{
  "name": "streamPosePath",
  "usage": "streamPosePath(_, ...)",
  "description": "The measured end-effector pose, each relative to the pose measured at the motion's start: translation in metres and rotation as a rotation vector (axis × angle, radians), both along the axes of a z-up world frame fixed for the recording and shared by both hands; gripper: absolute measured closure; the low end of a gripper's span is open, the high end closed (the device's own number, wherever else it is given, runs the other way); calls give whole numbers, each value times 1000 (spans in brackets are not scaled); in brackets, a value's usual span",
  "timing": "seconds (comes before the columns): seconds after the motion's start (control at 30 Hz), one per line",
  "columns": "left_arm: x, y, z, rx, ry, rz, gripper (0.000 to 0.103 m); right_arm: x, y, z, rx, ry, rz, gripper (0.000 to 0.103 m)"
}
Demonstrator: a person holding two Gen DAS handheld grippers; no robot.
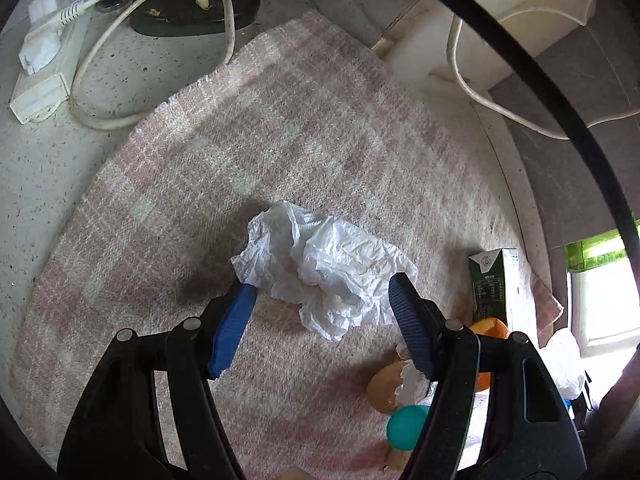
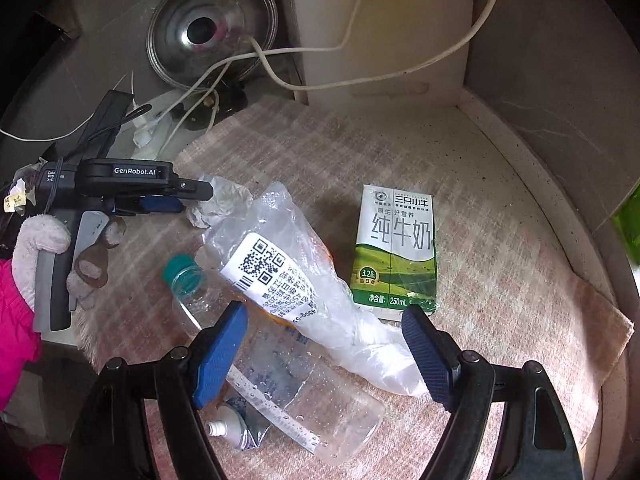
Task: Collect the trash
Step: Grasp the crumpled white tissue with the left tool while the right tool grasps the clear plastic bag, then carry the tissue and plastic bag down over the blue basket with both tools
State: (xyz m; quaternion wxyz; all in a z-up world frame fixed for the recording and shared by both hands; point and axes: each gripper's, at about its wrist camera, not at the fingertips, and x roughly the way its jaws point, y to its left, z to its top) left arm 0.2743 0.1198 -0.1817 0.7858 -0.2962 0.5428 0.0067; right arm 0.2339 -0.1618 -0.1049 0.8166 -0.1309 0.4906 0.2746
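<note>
The left gripper [image 1: 322, 290], jaws spread, straddled the crumpled white tissue [image 1: 320, 270] on the pink checked cloth [image 1: 280, 140], hiding part of the brown eggshell [image 1: 386, 386]. The right gripper [image 2: 324, 326] gaped over the clear plastic bag [image 2: 304, 280]; its long axis ran diagonally, lower end toward the right jaw.

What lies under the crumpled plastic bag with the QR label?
Under the plastic bag: a clear bottle with a teal cap, and something orange, mostly covered.

A crumpled clear plastic bag with a QR-code label [image 2: 280, 276] lies just left of the upright green-and-white milk carton [image 2: 394, 252], overlapping a clear plastic bottle [image 2: 280, 384].
</note>
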Motion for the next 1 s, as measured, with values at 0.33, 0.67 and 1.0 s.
streamPosePath(0.33,14,-20,-4,74,16,-48,88,6,6,-3,-11,18,20,51)
streamPosePath(0.67,14,-27,11,62,-45,-67,97,10,4,0,37,25,6,89)
streamPosePath(1.0,-3,-22,40,81,-118,-75,98,11,-21,15,146,19,-104,92)
